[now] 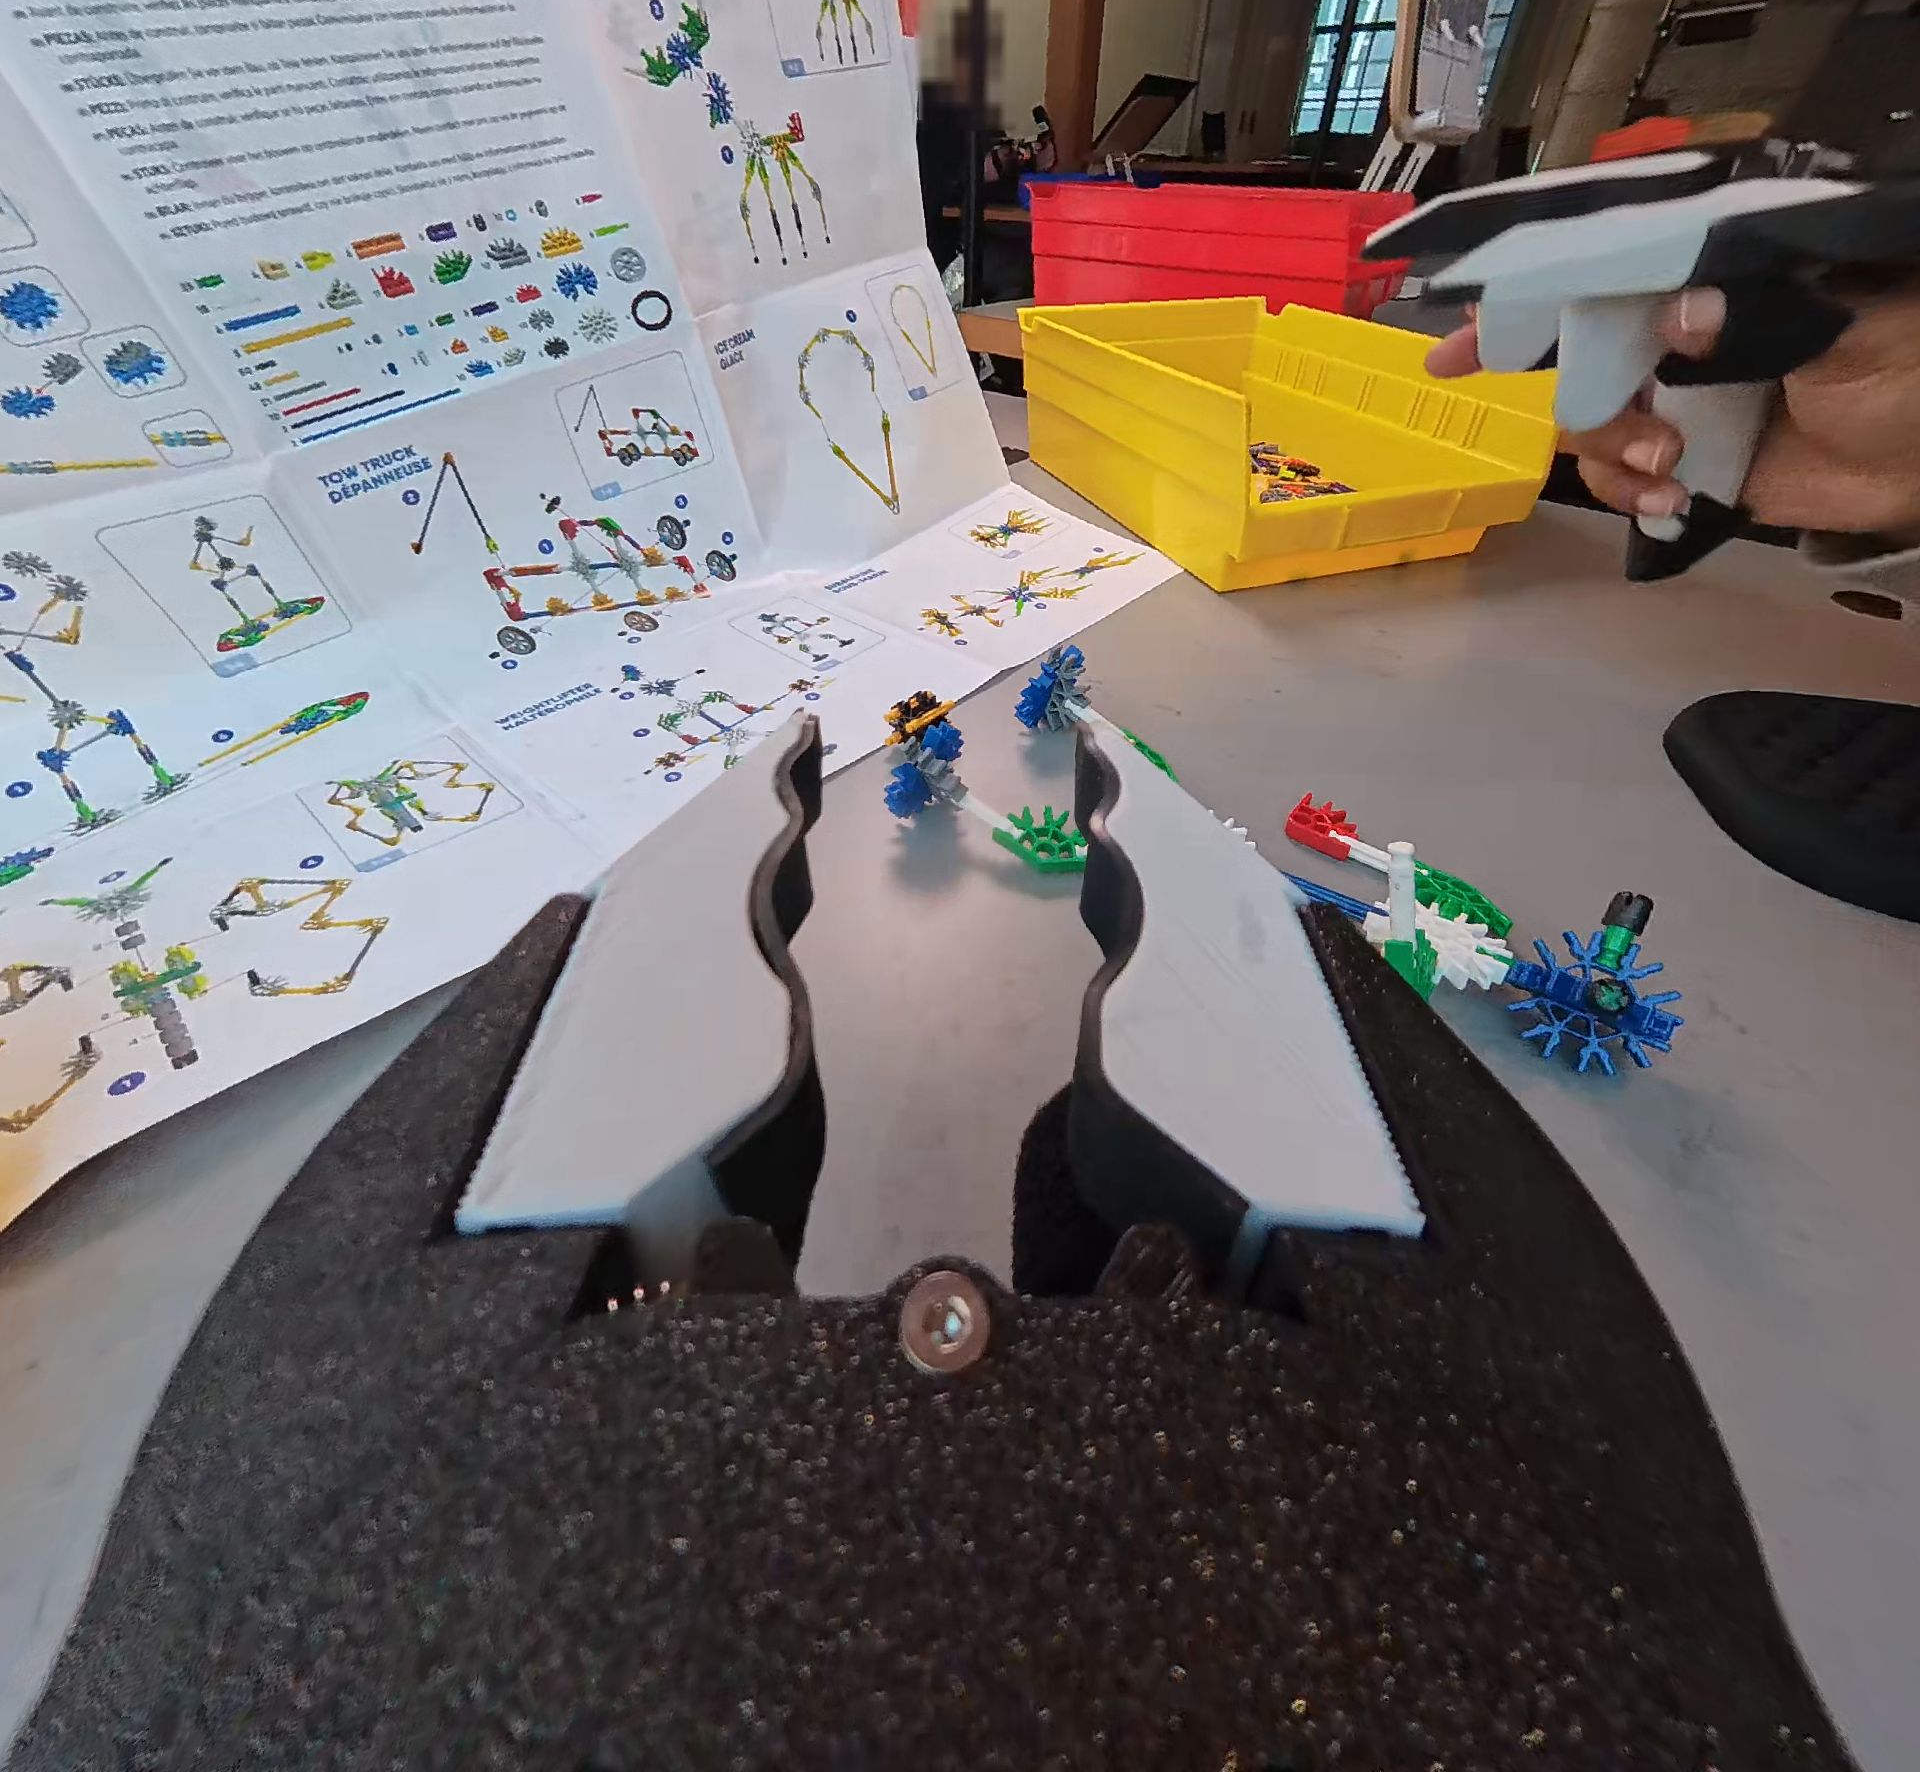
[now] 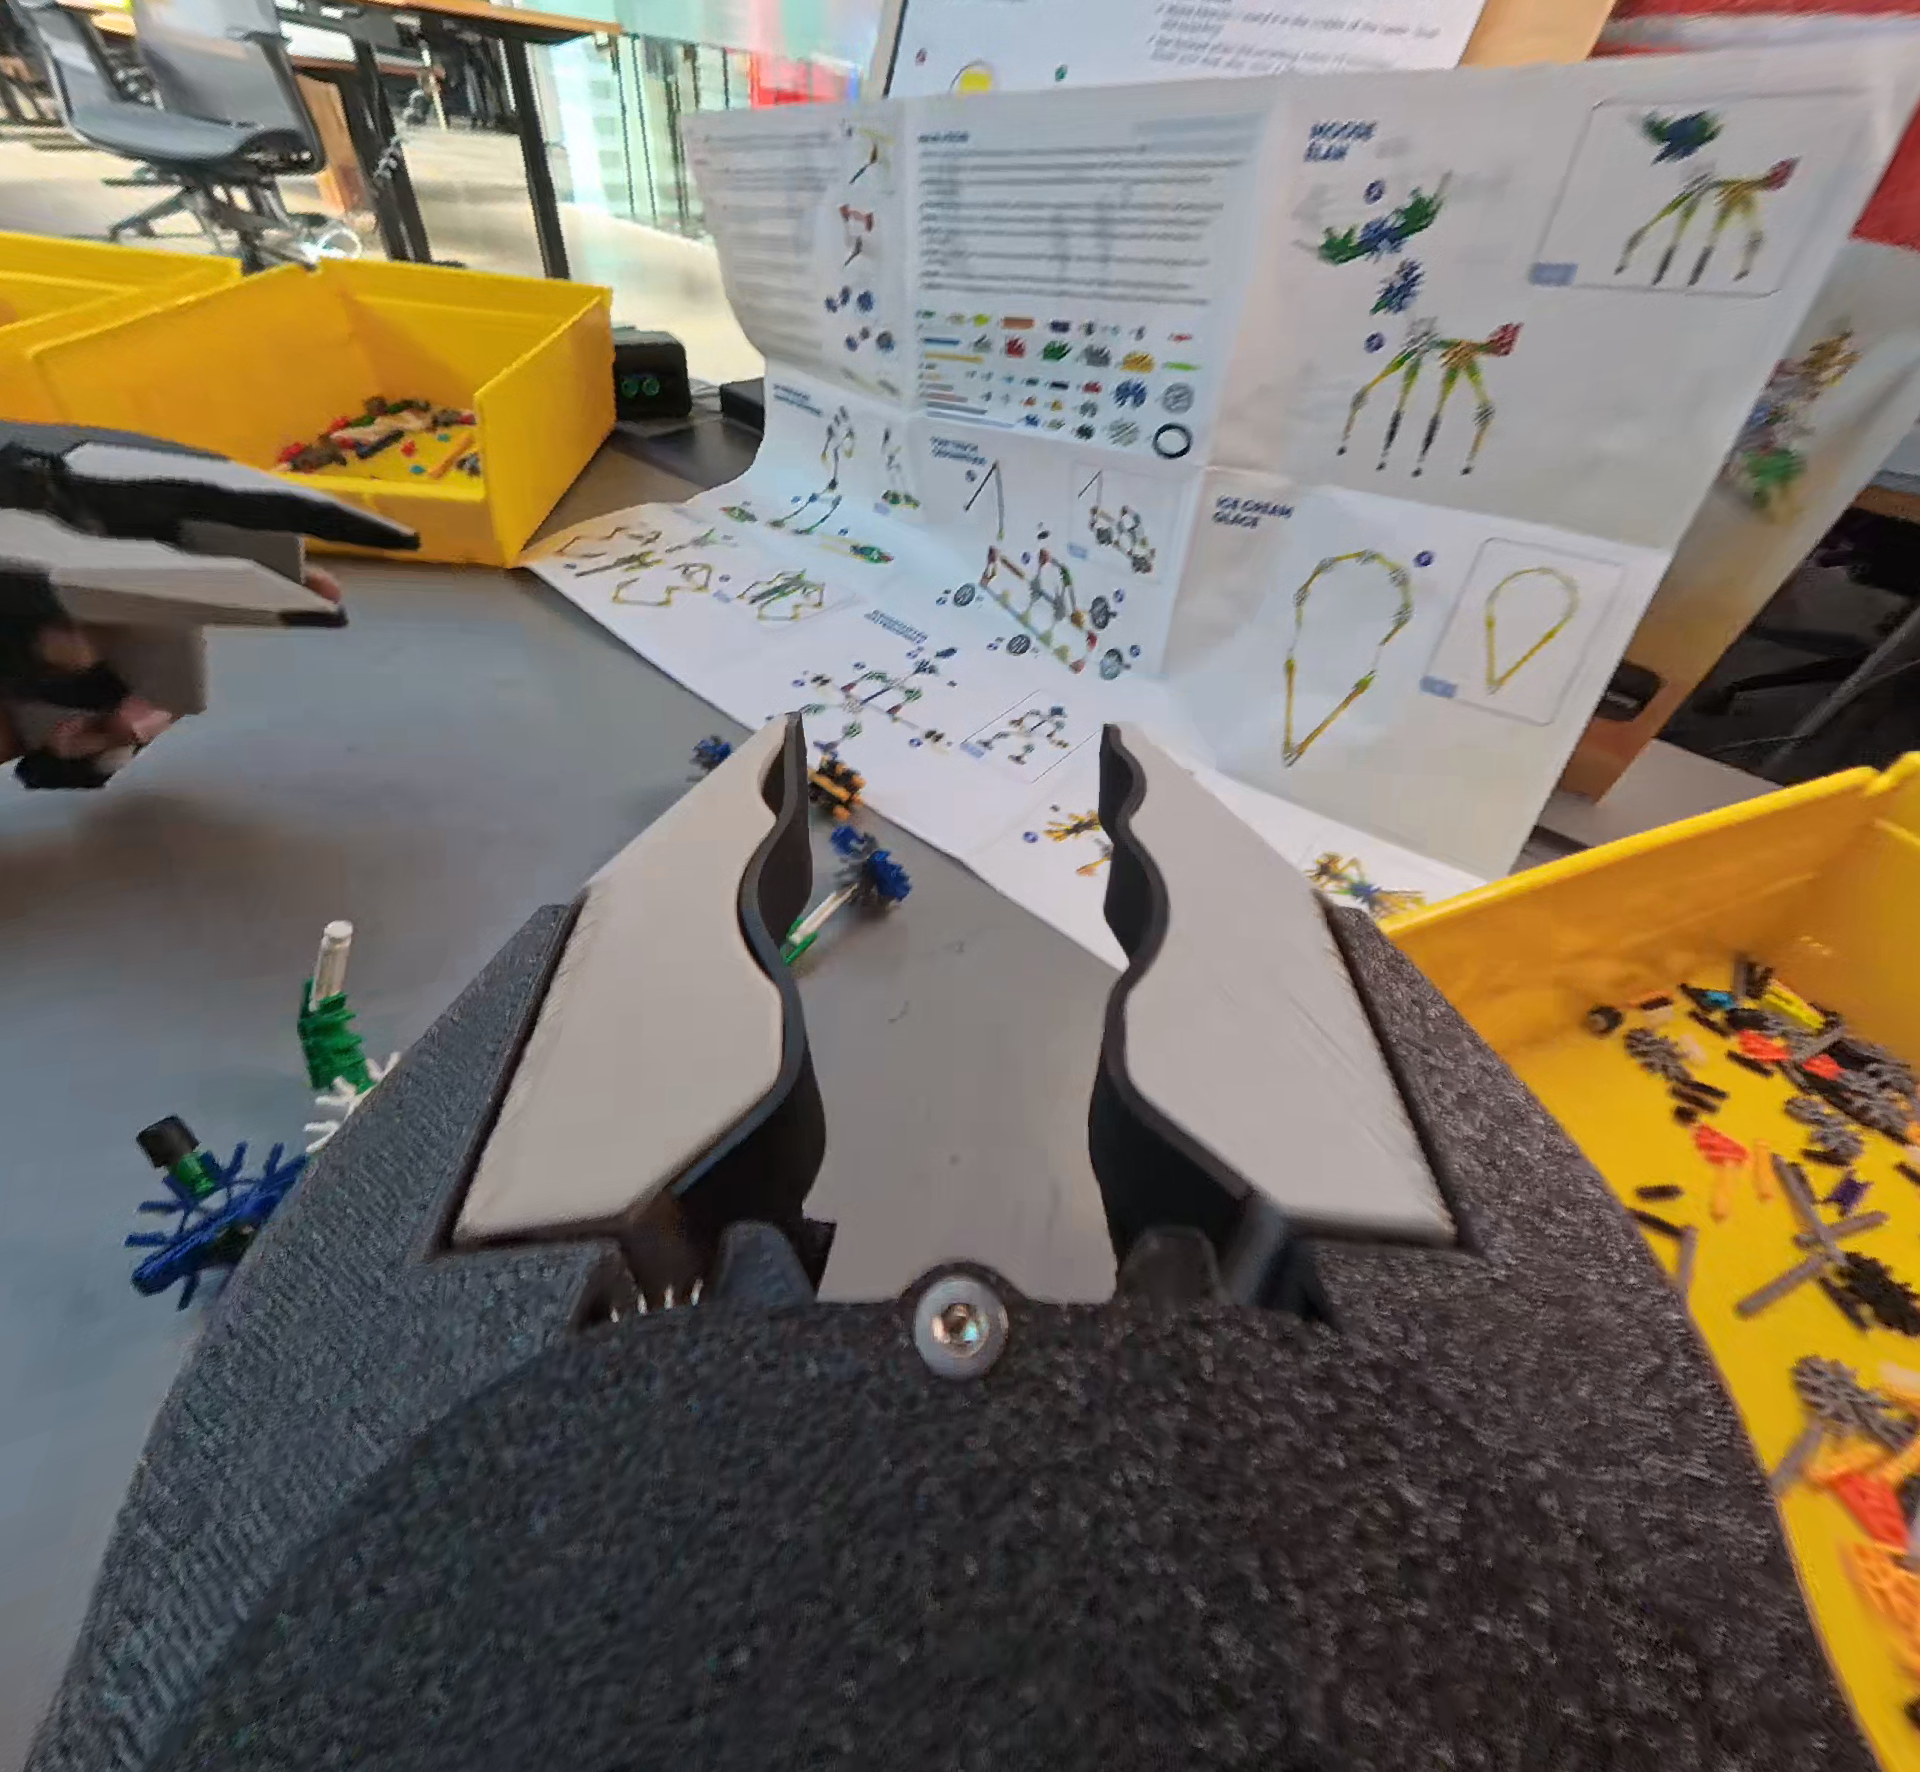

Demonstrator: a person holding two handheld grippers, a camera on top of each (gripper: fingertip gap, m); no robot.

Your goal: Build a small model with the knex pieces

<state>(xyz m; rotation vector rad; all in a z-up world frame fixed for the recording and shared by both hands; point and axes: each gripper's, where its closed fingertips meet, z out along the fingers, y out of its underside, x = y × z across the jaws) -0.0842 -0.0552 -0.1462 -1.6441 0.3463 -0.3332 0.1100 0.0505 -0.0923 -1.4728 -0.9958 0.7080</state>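
Observation:
My left gripper (image 1: 945, 735) is open and empty, low over the grey table (image 1: 1351, 662). Just ahead of its tips lies a small build of blue and grey connectors on a white rod with a green connector (image 1: 977, 803). To its right lies a larger build with red, green, white and blue pieces (image 1: 1455, 943). My right gripper (image 2: 951, 735) is open and empty above the table; the small blue build (image 2: 868, 875) lies between its fingers farther off. The larger build (image 2: 249, 1140) is at its lower left. The right gripper also shows in the left wrist view (image 1: 1621, 257), held in a hand.
A big folded instruction sheet (image 1: 416, 320) stands at the back and spreads onto the table. A yellow bin with small parts (image 1: 1299, 444) sits back right, red bins (image 1: 1205, 247) behind it. Another yellow parts bin (image 2: 1714, 1099) is at the right gripper's right, and one (image 2: 343, 403) at the left.

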